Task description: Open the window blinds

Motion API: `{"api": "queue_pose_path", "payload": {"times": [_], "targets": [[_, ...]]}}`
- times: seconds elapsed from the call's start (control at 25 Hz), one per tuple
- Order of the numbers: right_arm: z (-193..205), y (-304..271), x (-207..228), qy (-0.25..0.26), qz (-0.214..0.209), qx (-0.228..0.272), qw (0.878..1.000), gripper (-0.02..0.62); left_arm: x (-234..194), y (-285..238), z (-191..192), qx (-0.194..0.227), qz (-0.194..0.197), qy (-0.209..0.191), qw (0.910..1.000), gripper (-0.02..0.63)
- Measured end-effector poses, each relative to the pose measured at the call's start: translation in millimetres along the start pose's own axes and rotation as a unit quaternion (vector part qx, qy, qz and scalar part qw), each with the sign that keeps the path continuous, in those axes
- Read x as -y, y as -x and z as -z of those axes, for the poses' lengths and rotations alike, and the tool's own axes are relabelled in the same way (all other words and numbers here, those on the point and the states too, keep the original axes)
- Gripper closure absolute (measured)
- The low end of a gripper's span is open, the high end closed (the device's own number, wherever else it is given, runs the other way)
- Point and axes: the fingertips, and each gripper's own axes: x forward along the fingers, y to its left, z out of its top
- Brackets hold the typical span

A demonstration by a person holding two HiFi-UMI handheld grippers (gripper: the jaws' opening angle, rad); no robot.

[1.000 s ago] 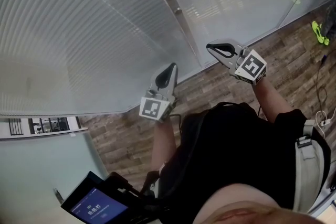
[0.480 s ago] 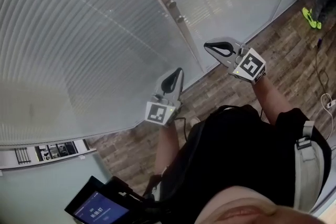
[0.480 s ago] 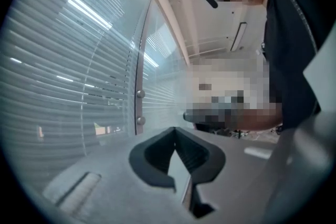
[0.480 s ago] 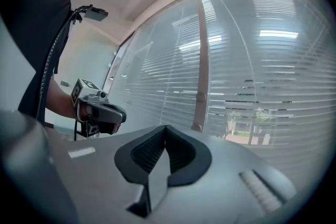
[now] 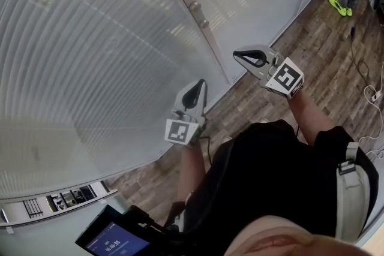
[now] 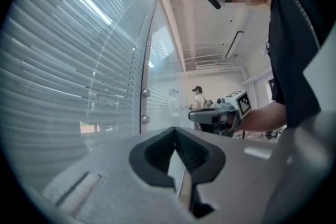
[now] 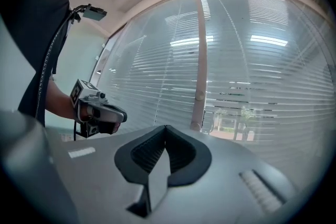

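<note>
Here, the blinds point(image 5: 90, 57) hang lowered, reaching down to the floor point(image 5: 312, 57). Left tongs point(image 5: 200, 83) and right tongs point(image 5: 237, 55), both pinched shut and empty, point level, close to the blinds.

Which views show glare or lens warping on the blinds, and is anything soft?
Head view: the blinds bow into arcs and look hazy, with low contrast. Left gripper view: heavy fisheye, black corners, a bright streak of glare on the blinds, and the left gripper is a bit soft up close. Right gripper view: same fisheye, reflected ceiling lights across the blinds, right gripper slightly soft.
</note>
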Motion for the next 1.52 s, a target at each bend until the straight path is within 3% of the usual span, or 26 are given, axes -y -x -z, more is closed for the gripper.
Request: {"api": "queue_pose_path", "payload": {"times": [0.4, 0.64, 0.8, 0.96, 1.04, 1.16, 1.32, 1.52], "targets": [[-8.7, 9.9, 11.3, 0.04, 0.045, -0.024, 0.998, 0.591, 15.5, -7.7, 4.2, 0.003, 0.037, 0.0, 0.9993, 0.603], [-17.6, -4.6, 27.2, 0.078, 0.057, -0.044, 0.994, 0.589, 17.7, -3.9, 6.0, 0.006, 0.035, 0.005, 0.9994, 0.603], [-31.2, -23.6, 41.6, 0.131, 0.072, -0.067, 0.987, 0.479, 21.7, 4.3, 8.5, 0.004, 0.032, 0.019, 0.9993, 0.603], [-40.1, -52.9, 61.3, 0.243, 0.088, -0.118, 0.959, 0.362, 23.0, 4.5, 15.7, 0.009, 0.039, 0.014, 0.9991, 0.603], [-43.2, -67.4, 69.6, 0.277, 0.091, -0.13, 0.948, 0.338, 24.9, 3.6, 20.3, 0.003, 0.044, 0.017, 0.9989, 0.603], [-41.2, -83.6, 83.2, 0.335, 0.098, -0.16, 0.923, 0.334, 23.6, 6.0, 28.1, -0.011, 0.043, 0.02, 0.9988, 0.603], [-36.2, -103.2, 98.7, 0.441, 0.101, -0.215, 0.866, 0.342, 14.2, 11.2, 27.3, -0.006, 0.032, 0.022, 0.9992, 0.603], [-36.6, -111.8, 106.1, 0.498, 0.104, -0.24, 0.827, 0.398, 15.7, 15.6, 23.2, 0.001, 0.034, 0.025, 0.9991, 0.603]]}}
